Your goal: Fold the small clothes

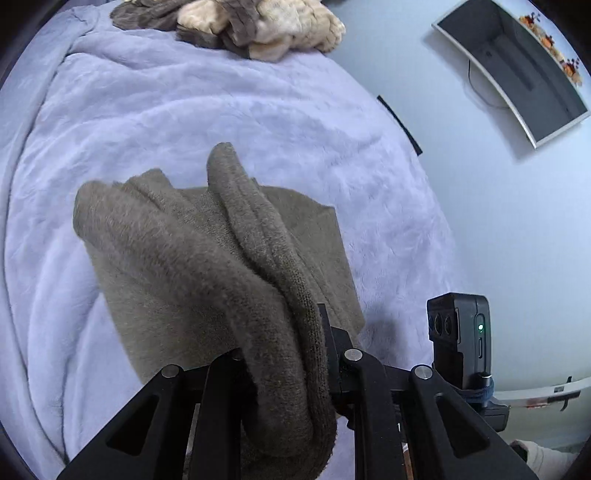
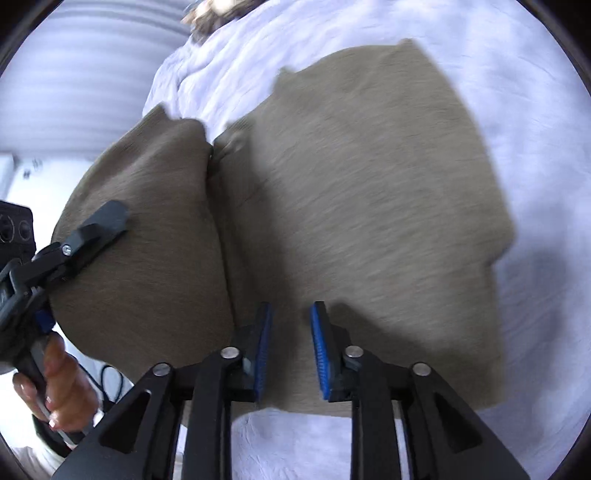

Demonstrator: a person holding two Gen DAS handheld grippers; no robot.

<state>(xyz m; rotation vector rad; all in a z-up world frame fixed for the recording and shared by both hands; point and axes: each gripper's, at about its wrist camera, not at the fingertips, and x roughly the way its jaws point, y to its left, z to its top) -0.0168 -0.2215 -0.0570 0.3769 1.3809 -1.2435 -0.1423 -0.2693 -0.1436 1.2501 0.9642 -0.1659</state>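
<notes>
A lavender plush blanket point(image 1: 229, 110) covers the bed and fills most of the scene beneath both tongs. On it, ahead of the right tongs point(image 2: 291, 345), lies a taupe knit garment point(image 2: 362, 206), most of it spread flat on the blanket, its far edge reaching well beyond the tips. One part of that garment point(image 1: 207, 266) is lifted off the bed and bunched into thick folds, and the left tongs point(image 1: 284, 354) are clamped on this bunch, the cloth pouring out between the black arms and hanging over them. From the right wrist view the left tongs point(image 2: 99, 225) sit off to the left of the right tongs, pressed into the raised lobe of cloth, with the person's hand point(image 2: 55, 384) wrapped around the handle below.

The right tongs stand open, their blue pads point(image 2: 320, 343) apart, hovering over the near edge of the flat part; whether they touch the cloth I cannot tell, as the view is blurred.

Far beyond the left tongs, at the far edge of the bed, sits a heap of cream and brown fluffy clothes point(image 1: 258, 26). To their right, on the wall, hangs a dark screen point(image 1: 517, 70) in a pale frame.
</notes>
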